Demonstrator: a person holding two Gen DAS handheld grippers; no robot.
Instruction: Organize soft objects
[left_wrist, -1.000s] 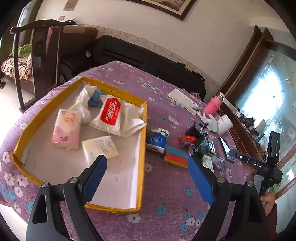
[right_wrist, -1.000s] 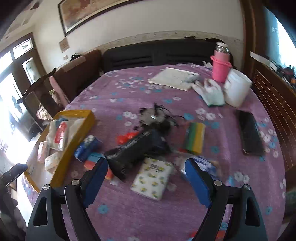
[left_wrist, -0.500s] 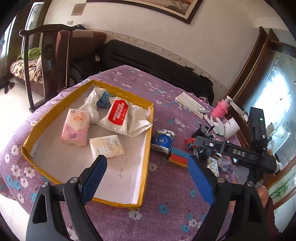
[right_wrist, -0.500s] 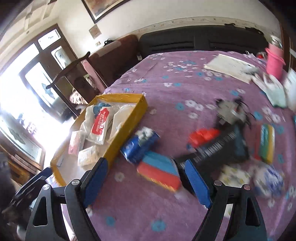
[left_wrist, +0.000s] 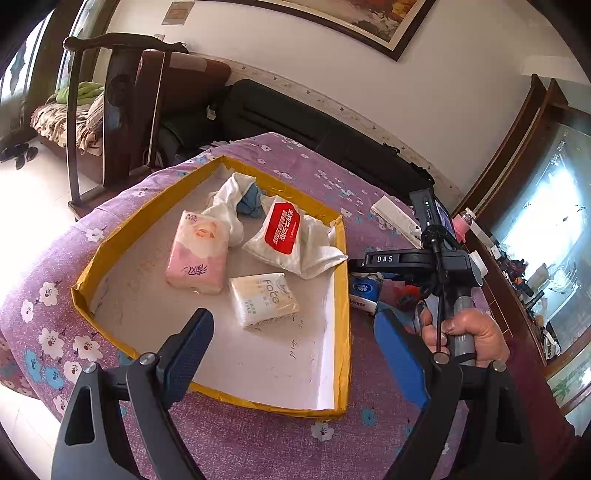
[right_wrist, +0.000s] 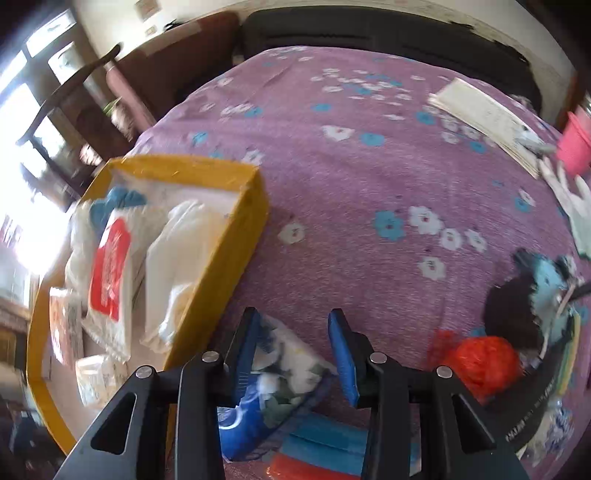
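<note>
The right tool (right_wrist: 291, 350) has just been closing around the blue-and-white soft tissue pack (right_wrist: 273, 380) on the purple flowered tabletop (right_wrist: 351, 177), its right pad apart; left tool (left_wrist: 291, 354) spread over the yellow-rimmed cardboard tray (left_wrist: 341, 295)

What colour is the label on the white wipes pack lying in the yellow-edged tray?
Red with white lettering, on the wipes pack in the tray; it shows best in the left wrist view.

Daylight glares thru window (right_wrist: 22, 122) left of yellow tray (right_wrist: 236, 236); right-wrist view motion-blurred, fisheye edges bent w/ dark corners.
</note>
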